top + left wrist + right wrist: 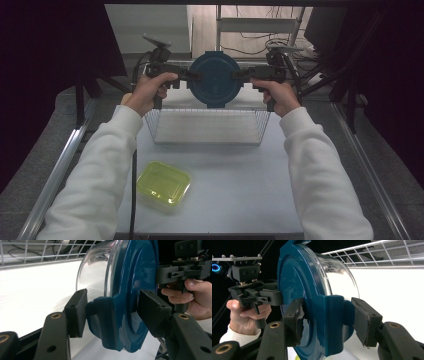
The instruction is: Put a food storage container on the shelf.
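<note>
- A white wire-mesh basket [207, 127], rectangular and open-topped, stands on the table toward its far side; its grid wall also runs along the top of both gripper views [37, 251] [387, 252].
- A translucent yellow-green plastic container [163, 183], square with rounded corners, lies near the front left of the table, well apart from the basket.
- The pale grey-white tabletop [235, 185] carries both.
- Metal rails [60, 170] flank the table on either side.
- Tangled dark cables [260, 42] lie on the floor beyond the table.
</note>
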Demonstrator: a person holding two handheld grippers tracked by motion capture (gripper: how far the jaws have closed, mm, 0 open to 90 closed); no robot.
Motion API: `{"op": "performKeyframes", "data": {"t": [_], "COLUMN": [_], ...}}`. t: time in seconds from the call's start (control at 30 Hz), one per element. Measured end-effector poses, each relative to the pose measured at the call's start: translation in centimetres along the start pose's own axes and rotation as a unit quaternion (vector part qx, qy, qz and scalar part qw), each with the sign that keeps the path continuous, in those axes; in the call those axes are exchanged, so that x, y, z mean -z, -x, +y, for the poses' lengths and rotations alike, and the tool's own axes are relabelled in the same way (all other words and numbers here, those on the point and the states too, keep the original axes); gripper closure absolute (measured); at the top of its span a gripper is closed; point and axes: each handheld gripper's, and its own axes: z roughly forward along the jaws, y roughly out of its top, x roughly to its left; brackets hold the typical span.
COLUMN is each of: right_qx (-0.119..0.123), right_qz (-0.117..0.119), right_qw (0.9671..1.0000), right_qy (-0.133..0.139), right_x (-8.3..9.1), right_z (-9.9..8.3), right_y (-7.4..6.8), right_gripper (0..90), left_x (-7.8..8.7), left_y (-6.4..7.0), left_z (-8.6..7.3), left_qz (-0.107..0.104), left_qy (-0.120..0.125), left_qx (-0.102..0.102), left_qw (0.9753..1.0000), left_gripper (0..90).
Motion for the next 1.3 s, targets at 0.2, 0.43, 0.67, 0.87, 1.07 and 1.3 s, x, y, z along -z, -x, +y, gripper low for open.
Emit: {"op": "performKeyframes", "data": {"t": [0.2, 0.43, 0.67, 0.87, 1.07, 1.3], "right_qx": [-0.021, -0.054, -0.098, -0.124, -0.144, -0.146], "right_qz": [-0.004, -0.016, -0.032, -0.040, -0.047, -0.050], "right_qw": [0.9998, 0.9984, 0.9946, 0.9915, 0.9885, 0.9881], "right_qy": [-0.003, -0.008, -0.007, -0.003, 0.000, 0.004], "right_x": [-0.9, -1.4, -2.2, -2.7, -3.2, -3.4], "right_z": [0.3, 0.9, 1.5, 1.6, 1.4, 1.3], "right_y": [0.7, 0.9, 1.5, 2.0, 2.4, 2.5], "right_gripper": [45.8, 44.9, 43.1, 41.7, 39.5, 38.5], "left_x": [-0.3, -0.8, -1.5, -1.9, -2.5, -2.8], "left_y": [-1.1, -2.1, -3.0, -3.9, -4.8, -4.9], "left_z": [0.1, 0.3, 0.6, 0.7, 0.7, 0.6], "left_qz": [-0.004, -0.012, -0.015, -0.023, -0.028, -0.027], "left_qy": [0.003, 0.012, 0.016, 0.022, 0.023, 0.028], "left_qx": [0.013, 0.042, 0.067, 0.087, 0.108, 0.107], "left_qw": [0.9999, 0.9990, 0.9975, 0.9957, 0.9935, 0.9935], "left_gripper": [42.1, 40.7, 39.2, 37.9, 36.0, 34.3]}}
